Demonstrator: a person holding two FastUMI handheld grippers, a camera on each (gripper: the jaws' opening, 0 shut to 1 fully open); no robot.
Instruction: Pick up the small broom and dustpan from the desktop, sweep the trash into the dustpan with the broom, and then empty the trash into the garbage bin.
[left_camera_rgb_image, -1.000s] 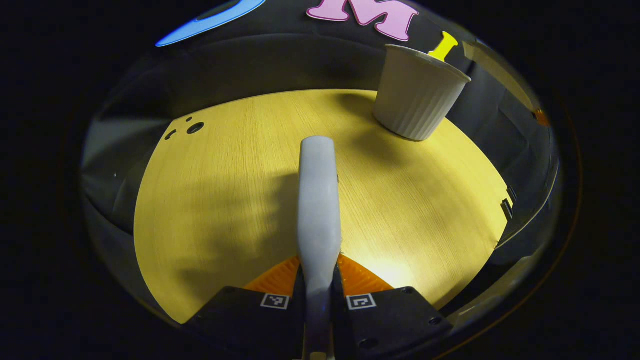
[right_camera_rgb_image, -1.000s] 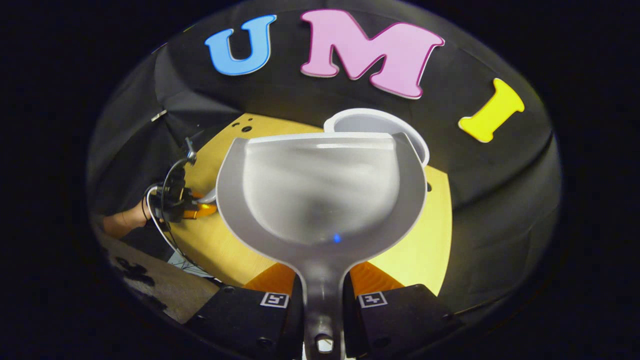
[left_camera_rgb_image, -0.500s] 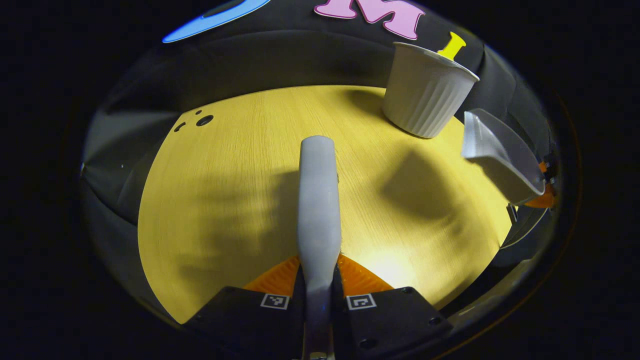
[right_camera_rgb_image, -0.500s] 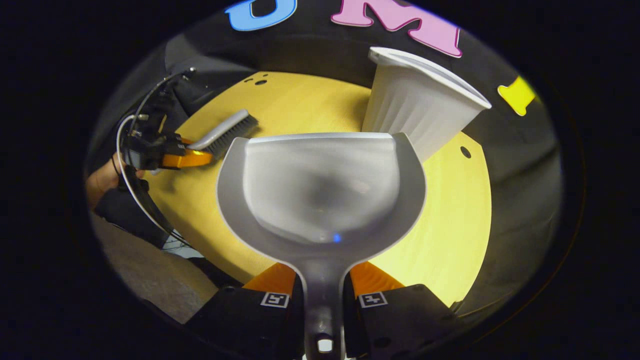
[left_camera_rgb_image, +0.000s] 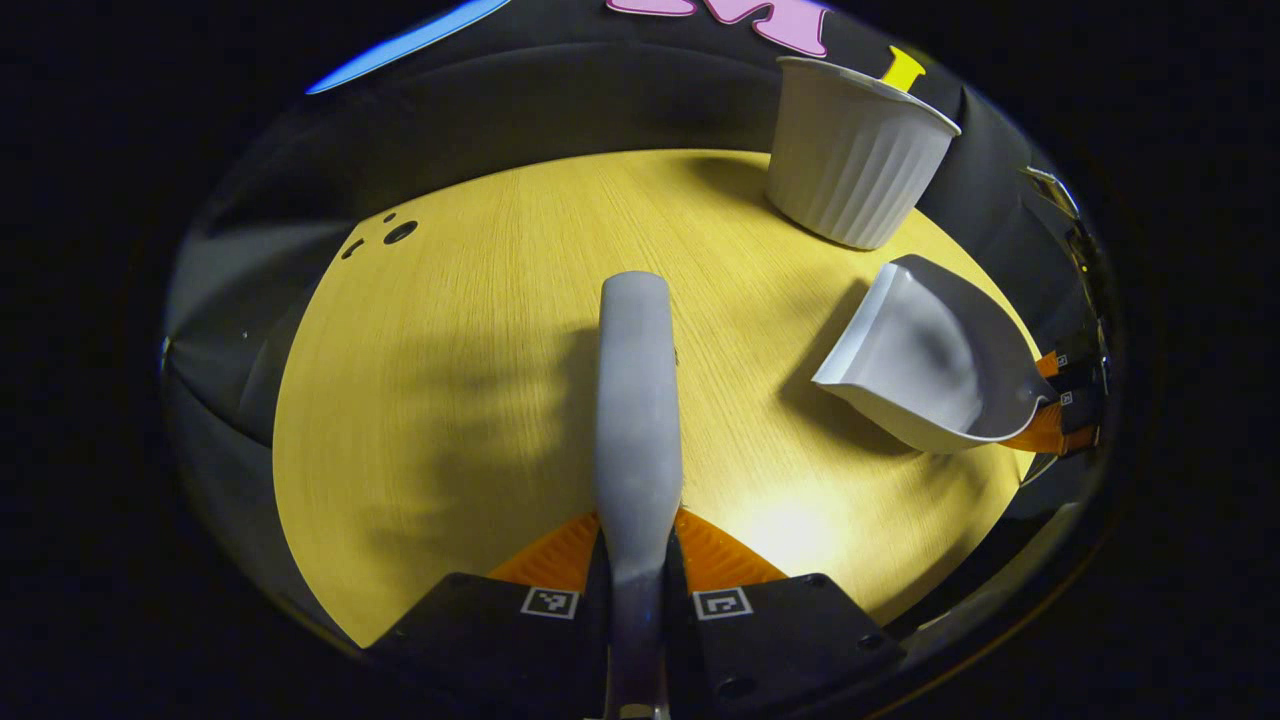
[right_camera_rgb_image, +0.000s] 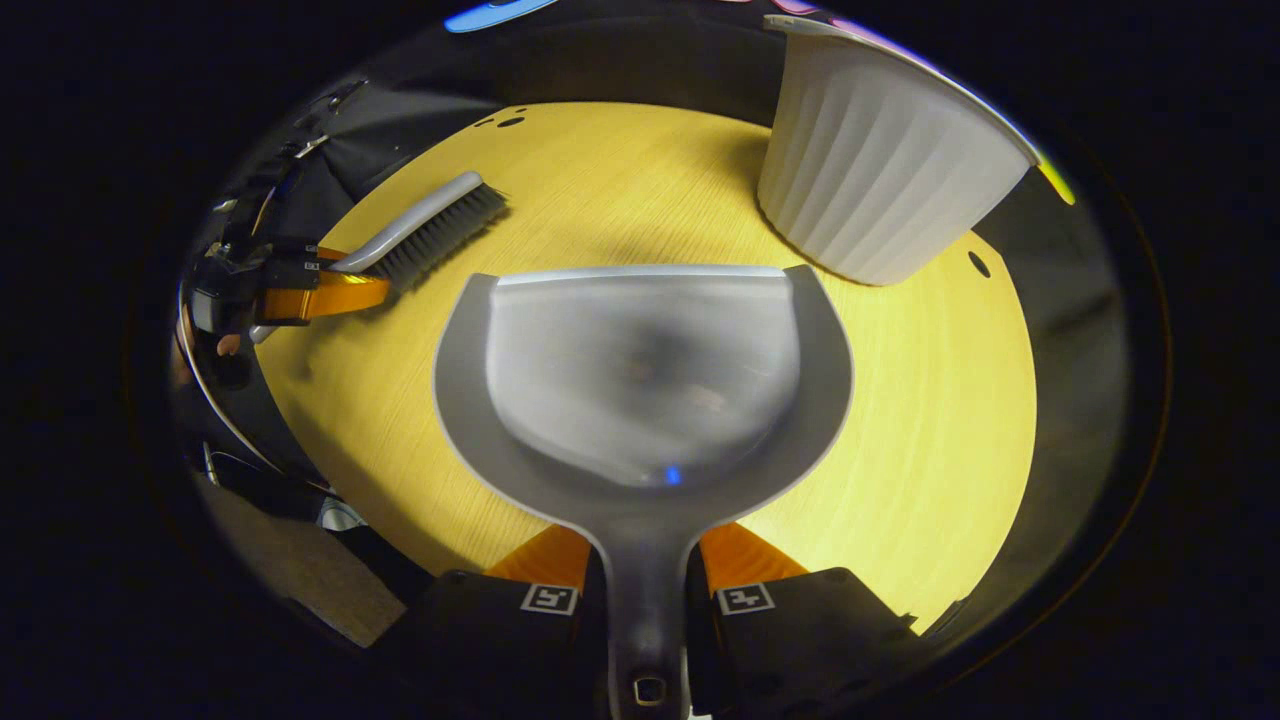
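On the worktop (left_camera_rgb_image: 480, 330): no trash visible.
Left hand-held gripper (left_camera_rgb_image: 637, 570): clamped on broom (left_camera_rgb_image: 636, 400).
Right hand-held gripper (right_camera_rgb_image: 645, 575): clamped on dustpan (right_camera_rgb_image: 640, 370).
Risk: dustpan swinging wide could knock the nearby bin (right_camera_rgb_image: 880, 180).

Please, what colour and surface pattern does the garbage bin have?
The garbage bin is white with vertical ribs; it shows best in the right gripper view.

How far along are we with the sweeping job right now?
Nearly finished, it seems. The dustpan looks empty, no trash shows on the desk, and the bin stands beside the dustpan. In hand: the right gripper clamps the dustpan, the left gripper the broom. What remains is setting both down.
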